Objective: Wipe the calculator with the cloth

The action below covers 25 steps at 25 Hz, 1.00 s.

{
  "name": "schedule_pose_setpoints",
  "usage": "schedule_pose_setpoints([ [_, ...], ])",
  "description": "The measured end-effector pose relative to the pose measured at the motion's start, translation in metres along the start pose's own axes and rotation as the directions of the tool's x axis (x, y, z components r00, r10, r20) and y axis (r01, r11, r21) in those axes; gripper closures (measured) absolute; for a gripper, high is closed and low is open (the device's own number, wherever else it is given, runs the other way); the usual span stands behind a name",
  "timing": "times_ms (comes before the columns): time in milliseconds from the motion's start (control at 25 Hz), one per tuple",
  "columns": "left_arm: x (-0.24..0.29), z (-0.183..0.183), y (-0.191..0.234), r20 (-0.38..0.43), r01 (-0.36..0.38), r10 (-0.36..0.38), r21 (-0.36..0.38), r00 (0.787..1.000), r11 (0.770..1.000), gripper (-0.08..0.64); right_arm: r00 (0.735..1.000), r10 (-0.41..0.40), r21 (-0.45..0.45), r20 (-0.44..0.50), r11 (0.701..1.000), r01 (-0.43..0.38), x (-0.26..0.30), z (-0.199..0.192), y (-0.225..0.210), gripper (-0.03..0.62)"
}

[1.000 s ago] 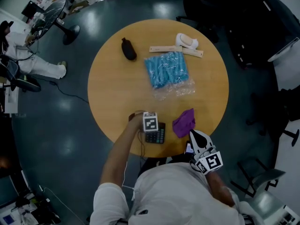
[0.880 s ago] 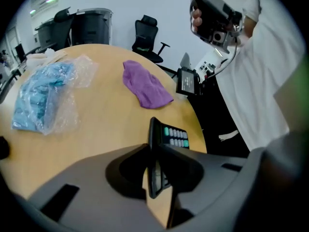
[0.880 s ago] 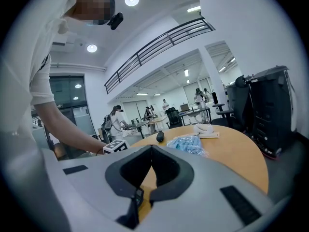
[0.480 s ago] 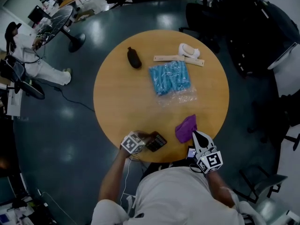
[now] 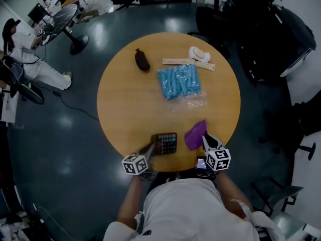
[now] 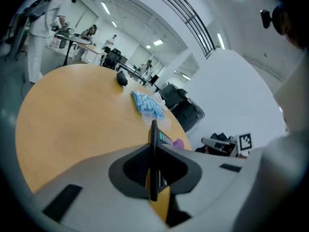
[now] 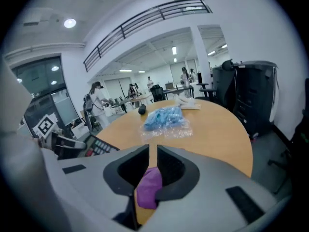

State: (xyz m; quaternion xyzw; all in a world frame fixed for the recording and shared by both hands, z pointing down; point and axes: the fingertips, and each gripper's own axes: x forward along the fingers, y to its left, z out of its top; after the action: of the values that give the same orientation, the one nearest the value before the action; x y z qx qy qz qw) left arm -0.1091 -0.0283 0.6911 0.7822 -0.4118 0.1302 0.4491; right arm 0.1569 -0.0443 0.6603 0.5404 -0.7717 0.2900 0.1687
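Round wooden surface point(image 5: 130, 104), dark office floor point(image 5: 65, 134).
Left gripper's point(image 5: 149, 149) fingers have just closed on the calculator point(image 5: 166, 143); beside it, right gripper's point(image 5: 205, 138) fingers nearly together over the cloth point(image 5: 193, 133).

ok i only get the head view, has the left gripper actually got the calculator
observer: yes, the left gripper has just been closing its fingers, and they now pinch the calculator by its edge.
operator: and the other side, holding anything
observer: not that i can see. the right gripper's fingers are almost together with nothing between the tips. the cloth lies on the table just under them.
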Motion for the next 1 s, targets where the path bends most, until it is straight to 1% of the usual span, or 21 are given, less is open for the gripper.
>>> schedule_pose_setpoints([
  [40,-0.004,0.005,-0.003,0.045,-0.009,0.010,-0.028,0.999,1.000,0.515,0.999,-0.019,0.008,-0.031,1.000,0.019,0.008,-0.007,-0.005,0.541],
  [80,-0.008,0.009,-0.007,0.082,-0.016,0.020,-0.048,0.996,0.999,0.515,0.997,-0.039,0.014,-0.060,0.999,0.040,0.015,-0.014,-0.011,0.469],
  [120,-0.012,0.013,-0.011,0.113,-0.022,0.029,-0.061,0.993,0.998,0.515,0.994,-0.056,0.021,-0.091,0.998,0.058,0.022,-0.022,-0.015,0.448],
  [200,-0.020,0.022,-0.019,0.160,-0.030,0.042,-0.072,0.986,0.997,0.515,0.982,-0.082,0.036,-0.171,0.995,0.090,0.038,-0.041,-0.020,0.424],
  [240,-0.022,0.025,-0.022,0.175,-0.035,0.048,-0.075,0.983,0.997,0.515,0.971,-0.093,0.039,-0.218,0.994,0.103,0.047,-0.052,-0.022,0.415],
  [320,-0.025,0.029,-0.027,0.191,-0.050,0.065,-0.080,0.979,0.996,0.515,0.944,-0.106,0.038,-0.313,0.991,0.124,0.061,-0.075,-0.024,0.392],
  [400,-0.027,0.029,-0.030,0.199,-0.062,0.082,-0.103,0.977,0.993,0.515,0.915,-0.123,0.021,-0.385,0.990,0.142,0.072,-0.095,-0.026,0.383],
  [480,-0.031,0.028,-0.031,0.210,-0.062,0.092,-0.146,0.973,0.987,0.515,0.888,-0.152,-0.011,-0.433,0.987,0.163,0.081,-0.109,-0.028,0.384],
  [560,-0.036,0.029,-0.031,0.224,-0.061,0.102,-0.181,0.969,0.982,0.515,0.877,-0.172,-0.039,-0.448,0.984,0.173,0.088,-0.112,-0.028,0.393],
  [680,-0.042,0.027,-0.032,0.241,-0.063,0.115,-0.212,0.964,0.975,0.515,0.876,-0.170,-0.049,-0.452,0.985,0.166,0.092,-0.111,-0.031,0.413],
  [760,-0.044,0.027,-0.033,0.249,-0.063,0.121,-0.232,0.961,0.971,0.515,0.878,-0.165,-0.053,-0.449,0.986,0.158,0.092,-0.111,-0.036,0.469],
  [840,-0.044,0.025,-0.033,0.247,-0.065,0.127,-0.245,0.961,0.967,0.515,0.884,-0.156,-0.056,-0.441,0.988,0.146,0.089,-0.109,-0.038,0.499],
  [920,-0.045,0.024,-0.033,0.245,-0.065,0.129,-0.252,0.961,0.966,0.515,0.898,-0.142,-0.056,-0.417,0.990,0.131,0.083,-0.104,-0.038,0.512],
  [1000,-0.045,0.024,-0.034,0.242,-0.063,0.125,-0.251,0.962,0.966,0.515,0.920,-0.122,-0.060,-0.373,0.992,0.107,0.075,-0.092,-0.033,0.515],
])
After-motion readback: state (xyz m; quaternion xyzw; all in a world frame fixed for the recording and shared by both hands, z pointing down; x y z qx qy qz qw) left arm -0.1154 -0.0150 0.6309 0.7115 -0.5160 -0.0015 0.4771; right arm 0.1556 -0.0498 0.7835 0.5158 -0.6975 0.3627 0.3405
